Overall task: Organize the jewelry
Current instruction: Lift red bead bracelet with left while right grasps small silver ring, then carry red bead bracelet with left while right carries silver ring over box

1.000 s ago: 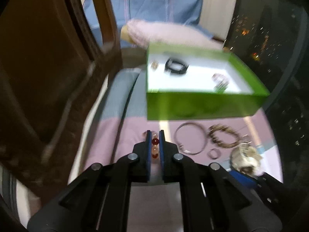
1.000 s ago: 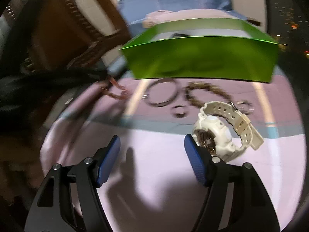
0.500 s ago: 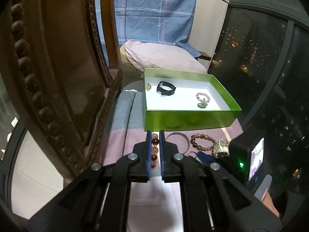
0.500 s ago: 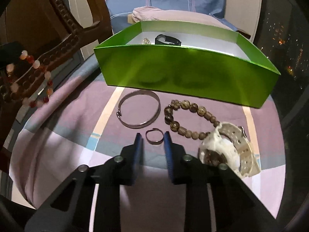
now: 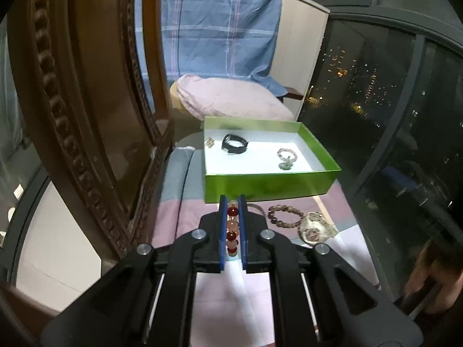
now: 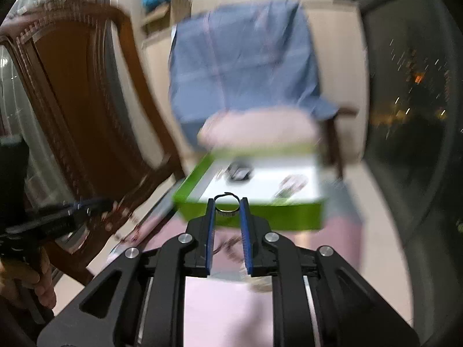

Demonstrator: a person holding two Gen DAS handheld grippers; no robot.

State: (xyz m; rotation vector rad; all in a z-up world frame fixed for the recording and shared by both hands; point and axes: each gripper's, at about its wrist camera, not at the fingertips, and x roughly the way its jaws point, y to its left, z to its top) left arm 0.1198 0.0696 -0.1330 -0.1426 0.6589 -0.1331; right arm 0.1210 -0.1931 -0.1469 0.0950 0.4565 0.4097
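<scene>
A: Green box sits mid-frame in your left view, open, white floor showing. Inside it lie a black band at upper left and a pale bead bracelet to its right.

B: And what am I holding?

A: Your left gripper is clamped narrow on a red-and-pink bead bracelet; the beads stack between the blue pads, low centre of frame. Your right gripper has just been closing, and its jaws now pinch a thin metal ring at their tips, just below centre in the blurred right view, in front of the box's near wall.

B: How will they handle?

A: I judge the ring light, stiff and slick. You grip it across its width, so it could roll or pop out if you tilt or loosen. Keep the pinch square. The bracelet is likely on cord, so it droops and swings; round beads can slip along the pads. You have it by several beads, which seems sound.

B: What's left on the cloth?

A: A brown bead bracelet and a white watch, lower right of the left view, below the box.
</scene>
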